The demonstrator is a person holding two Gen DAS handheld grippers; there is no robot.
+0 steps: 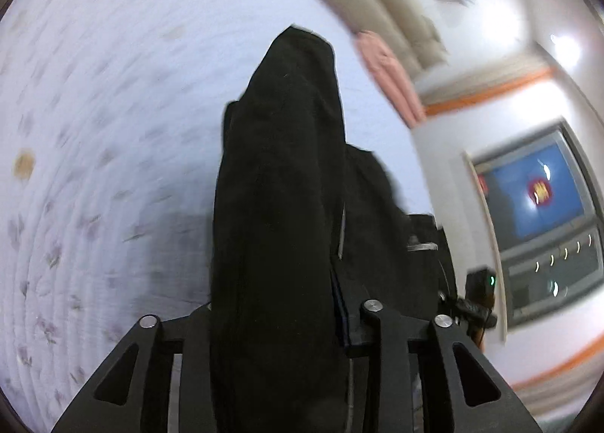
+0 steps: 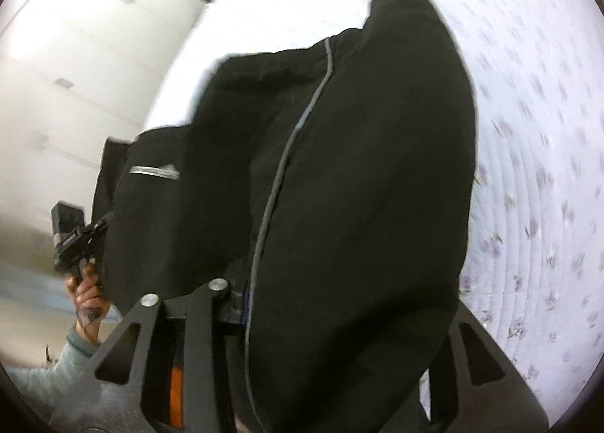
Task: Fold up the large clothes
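A large black garment (image 1: pixel 279 206) with a grey zipper line hangs lifted above the bed, stretched between both grippers. My left gripper (image 1: pixel 279 327) is shut on the garment's edge, and the cloth drapes over and hides its fingertips. My right gripper (image 2: pixel 332 304) is shut on another part of the same garment (image 2: pixel 358 168), its fingertips also hidden by cloth. The left gripper shows in the right wrist view (image 2: pixel 75 240), held by a hand. The right gripper shows in the left wrist view (image 1: pixel 475 301).
A white quilted bedspread with small purple flowers (image 1: pixel 94 131) lies below, also in the right wrist view (image 2: pixel 536 168). A pink cloth (image 1: pixel 389 74) lies at the bed's far edge. A screen (image 1: pixel 536 191) and a white wall stand to the right.
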